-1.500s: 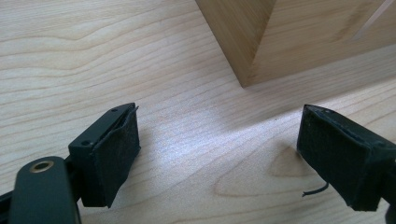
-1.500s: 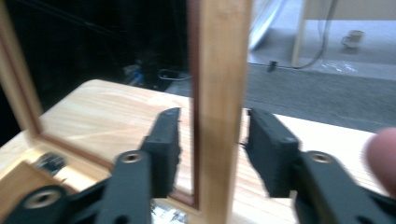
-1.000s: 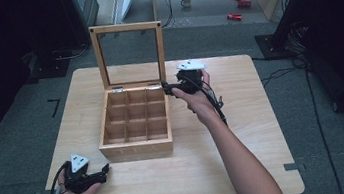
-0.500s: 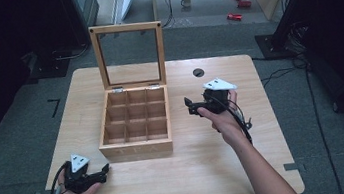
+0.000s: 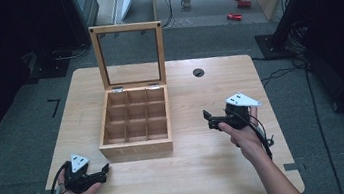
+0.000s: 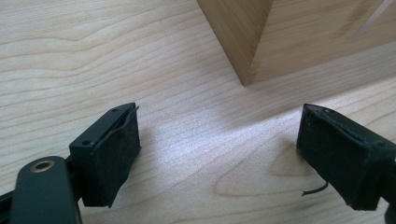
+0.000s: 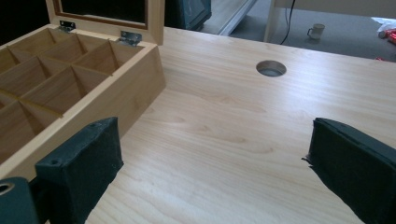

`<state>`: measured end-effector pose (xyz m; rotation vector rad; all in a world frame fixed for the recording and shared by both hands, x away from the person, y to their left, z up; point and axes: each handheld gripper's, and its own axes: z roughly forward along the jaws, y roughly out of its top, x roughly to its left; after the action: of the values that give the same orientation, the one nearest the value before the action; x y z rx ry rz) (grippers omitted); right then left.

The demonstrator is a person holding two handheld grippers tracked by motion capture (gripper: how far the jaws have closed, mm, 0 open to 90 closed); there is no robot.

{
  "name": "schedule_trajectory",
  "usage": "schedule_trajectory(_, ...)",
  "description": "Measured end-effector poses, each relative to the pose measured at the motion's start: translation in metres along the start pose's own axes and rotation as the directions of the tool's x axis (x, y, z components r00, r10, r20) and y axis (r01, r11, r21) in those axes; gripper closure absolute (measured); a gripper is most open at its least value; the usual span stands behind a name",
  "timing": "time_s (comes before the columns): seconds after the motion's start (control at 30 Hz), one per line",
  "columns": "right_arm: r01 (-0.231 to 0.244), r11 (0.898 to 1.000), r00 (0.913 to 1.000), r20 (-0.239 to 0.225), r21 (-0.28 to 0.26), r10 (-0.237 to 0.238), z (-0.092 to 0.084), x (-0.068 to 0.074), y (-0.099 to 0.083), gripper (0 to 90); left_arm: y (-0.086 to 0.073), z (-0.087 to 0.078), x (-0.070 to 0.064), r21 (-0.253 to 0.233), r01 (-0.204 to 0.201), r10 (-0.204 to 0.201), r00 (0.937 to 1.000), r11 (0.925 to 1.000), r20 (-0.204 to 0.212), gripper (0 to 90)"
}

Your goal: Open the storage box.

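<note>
Square wooden box (image 5: 136,127), nine-cell grid, glass lid upright; left hand-held gripper (image 5: 103,171) and right hand-held gripper (image 5: 208,117) released, empty.

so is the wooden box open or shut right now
Open. The wooden box's glass-paned lid stands upright on its hinges, and the nine compartments lie exposed and look empty.

High view: fixed overhead, facing forward and down, takes in the whole table (image 5: 201,184). Left gripper view: low, very close to the tabletop, aimed at the wooden box's (image 6: 299,37) near corner. Right gripper view: higher, looks across the box's open compartments toward the cable hole (image 7: 271,68). All three share box and tabletop.
</note>
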<state>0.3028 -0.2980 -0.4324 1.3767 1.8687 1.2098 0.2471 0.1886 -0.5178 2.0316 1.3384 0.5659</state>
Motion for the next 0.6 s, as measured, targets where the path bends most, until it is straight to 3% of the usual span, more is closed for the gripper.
schedule_trajectory(0.33, -0.031, 0.999, 0.9992, 0.025, 0.006, 0.031, -0.026, -0.019, -0.025, 2.8, 0.000, 0.000, 0.000, -0.001, 0.001, -0.001, 1.0000, 1.0000, 0.000, 13.8)
schedule_trajectory(0.6, -0.086, 0.996, 0.9936, 0.076, 0.018, 0.084, -0.048, -0.047, -0.054, 2.8, 0.000, 0.000, 0.000, 0.000, 0.000, 0.000, 1.0000, 1.0000, 0.000, 13.8)
